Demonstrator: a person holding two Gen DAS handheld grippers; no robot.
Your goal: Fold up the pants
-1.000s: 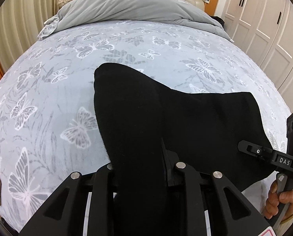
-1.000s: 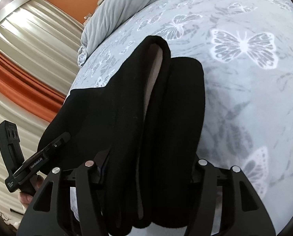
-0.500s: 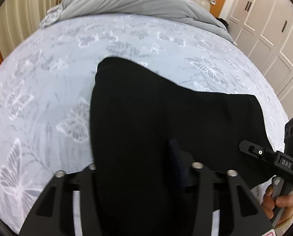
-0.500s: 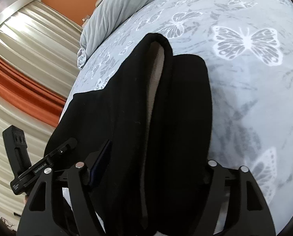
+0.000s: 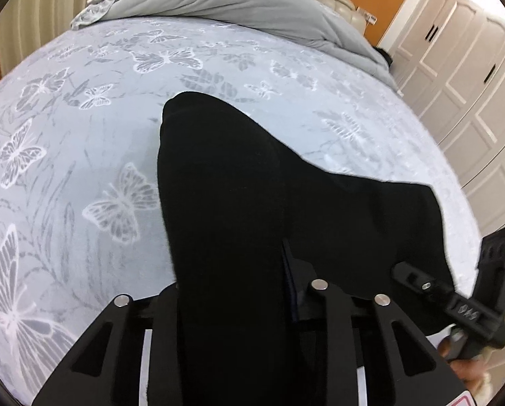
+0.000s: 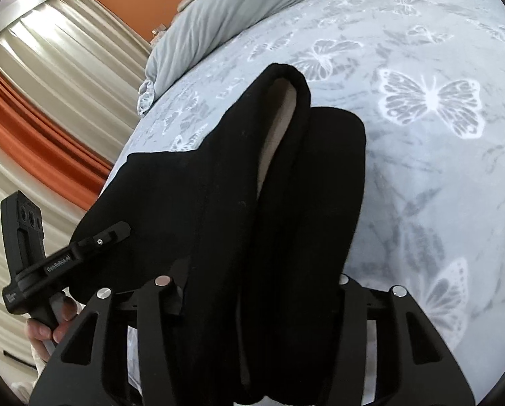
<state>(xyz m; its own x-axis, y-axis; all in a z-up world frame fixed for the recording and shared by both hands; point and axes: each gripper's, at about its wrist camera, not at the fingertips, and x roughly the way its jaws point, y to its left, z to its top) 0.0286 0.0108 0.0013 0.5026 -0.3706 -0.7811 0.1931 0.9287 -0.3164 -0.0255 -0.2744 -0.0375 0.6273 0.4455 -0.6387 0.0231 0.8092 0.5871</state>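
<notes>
Likely a home bedroom: bed (image 5: 83,155), wardrobe (image 5: 472,67), curtains (image 6: 49,77).

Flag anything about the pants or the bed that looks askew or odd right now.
Only small things. The black pants show a strip of pale lining gaping at the far fold, so the layers aren't flush. The grey duvet sits bunched at the head of the bed. No damage shows.

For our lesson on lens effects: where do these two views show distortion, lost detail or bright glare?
Left wrist view: the bed bulges into a dome, and the black pants show almost no texture. Right wrist view: the curtains are washed out by window light, with dark corners framing the picture.
</notes>
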